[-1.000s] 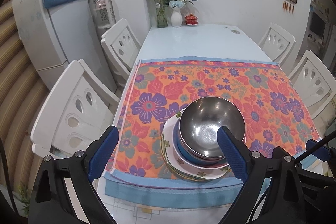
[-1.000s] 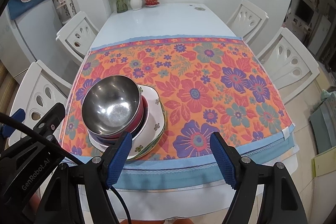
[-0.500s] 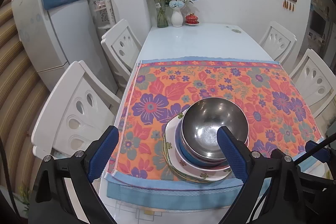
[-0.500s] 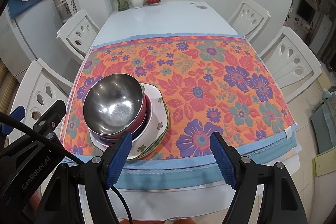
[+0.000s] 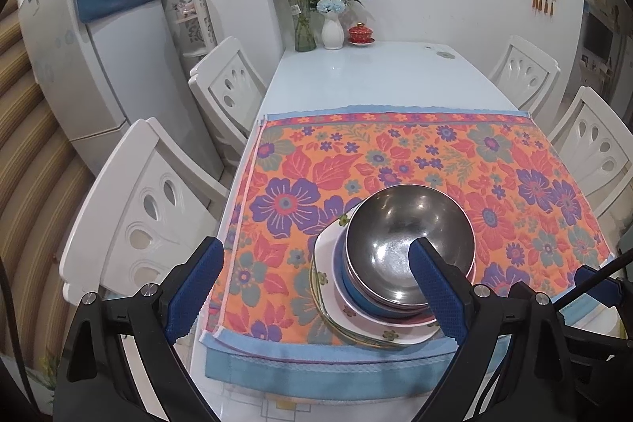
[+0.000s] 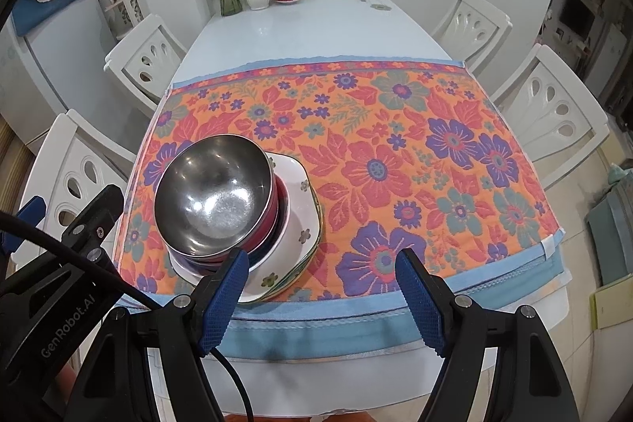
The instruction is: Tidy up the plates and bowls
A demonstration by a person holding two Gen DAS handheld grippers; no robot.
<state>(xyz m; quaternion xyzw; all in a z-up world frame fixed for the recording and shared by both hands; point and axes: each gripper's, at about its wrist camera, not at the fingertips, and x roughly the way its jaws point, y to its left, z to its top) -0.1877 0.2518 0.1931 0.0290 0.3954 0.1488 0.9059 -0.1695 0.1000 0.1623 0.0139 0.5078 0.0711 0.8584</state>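
A steel bowl (image 5: 409, 244) sits on top of a stack near the front left edge of the floral cloth (image 5: 395, 161) on the white table (image 5: 379, 74); under it are a red bowl (image 6: 277, 208) and a blue bowl (image 5: 352, 293), then white plates (image 5: 379, 327) with small flowers. The red bowl shows clearly only in the right view; in the left view the blue one is plainer. The left claw (image 5: 314, 289) is spread wide and holds nothing; its right finger stands in front of the steel bowl's rim. The right claw (image 6: 322, 297) is also spread and empty, just right of the stack. At the far end stand a glass vase (image 5: 304, 34), a white vase (image 5: 331, 32) and a red cup (image 5: 360, 34); white chairs (image 5: 146, 208) stand at both sides; a fridge (image 5: 95, 66) is at the left.
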